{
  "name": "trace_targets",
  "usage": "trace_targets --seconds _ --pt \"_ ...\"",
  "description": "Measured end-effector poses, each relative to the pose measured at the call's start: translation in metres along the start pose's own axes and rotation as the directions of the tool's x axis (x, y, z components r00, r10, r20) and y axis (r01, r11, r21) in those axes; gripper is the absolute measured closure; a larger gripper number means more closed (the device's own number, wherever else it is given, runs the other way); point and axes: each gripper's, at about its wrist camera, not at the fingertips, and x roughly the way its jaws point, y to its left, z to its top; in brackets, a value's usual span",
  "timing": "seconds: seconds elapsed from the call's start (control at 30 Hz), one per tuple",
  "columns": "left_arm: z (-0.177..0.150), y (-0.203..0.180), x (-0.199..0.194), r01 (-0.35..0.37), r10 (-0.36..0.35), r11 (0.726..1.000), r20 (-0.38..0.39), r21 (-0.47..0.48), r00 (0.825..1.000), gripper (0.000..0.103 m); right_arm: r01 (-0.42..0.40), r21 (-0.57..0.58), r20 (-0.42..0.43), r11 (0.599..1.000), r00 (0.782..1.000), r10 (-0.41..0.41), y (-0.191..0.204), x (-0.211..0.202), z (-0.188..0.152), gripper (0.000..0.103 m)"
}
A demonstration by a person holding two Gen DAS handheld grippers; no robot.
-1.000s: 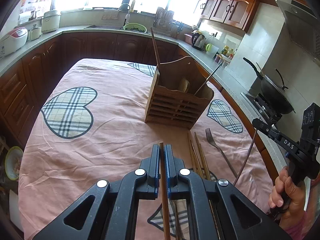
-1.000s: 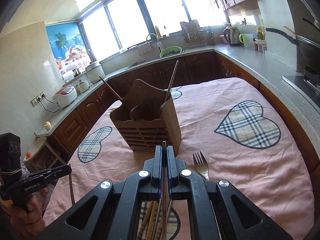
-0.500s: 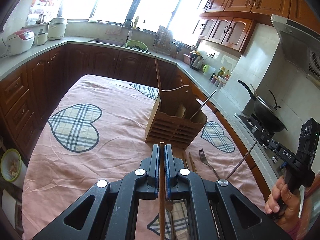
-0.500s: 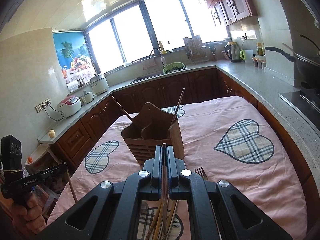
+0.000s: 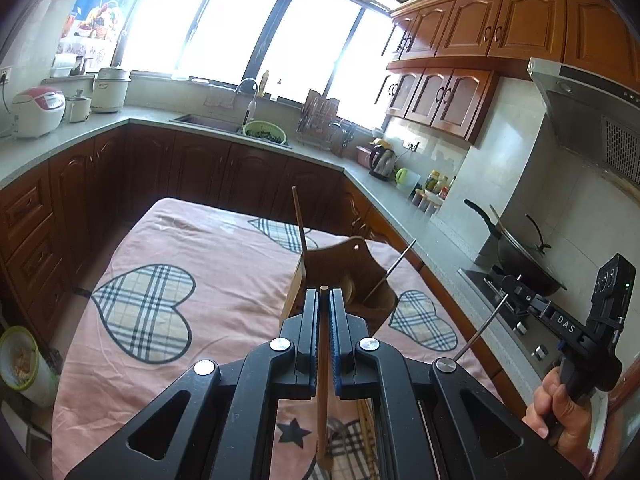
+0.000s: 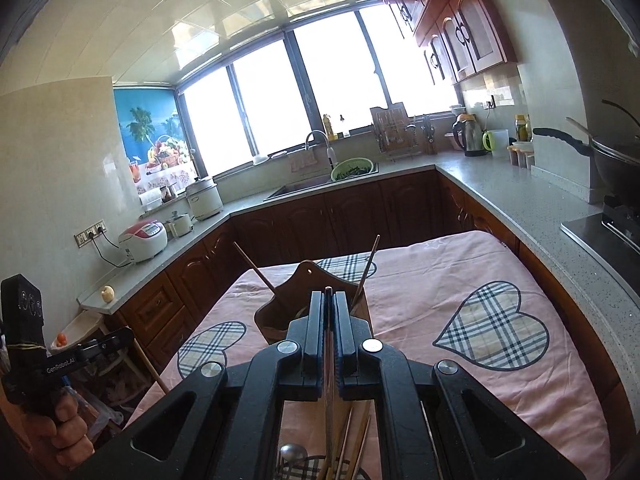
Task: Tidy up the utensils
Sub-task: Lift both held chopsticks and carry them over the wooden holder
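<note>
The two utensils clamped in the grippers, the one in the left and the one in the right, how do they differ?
The utensil in the left gripper is a brown wooden stick, thick and matte; the one in the right gripper is a thin metal rod, grey and shiny. Both are long, straight, pinched between shut jaws and held up off the pink cloth, short of the wooden holder.

A home kitchen: wooden cabinets [image 5: 472, 28] line the walls, a sink [image 6: 304, 190] sits under wide windows, with a rice cooker [image 6: 144, 240], kettle [image 6: 472, 136] and wok [image 5: 520, 260] on the stove.
</note>
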Motion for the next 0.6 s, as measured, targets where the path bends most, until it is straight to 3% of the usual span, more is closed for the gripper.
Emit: trace_targets --seconds 0.33,0.6 --pt "0.047 -0.010 0.008 0.001 -0.007 0.999 0.172 0.039 0.985 0.100 -0.007 0.025 0.110 1.000 0.994 0.004 -0.002 0.024 0.044 0.099" --pt "0.067 -0.012 0.052 -0.034 0.018 0.998 0.254 0.057 0.967 0.100 0.019 0.035 0.168 0.999 0.986 -0.025 -0.002 0.063 0.073 0.099"
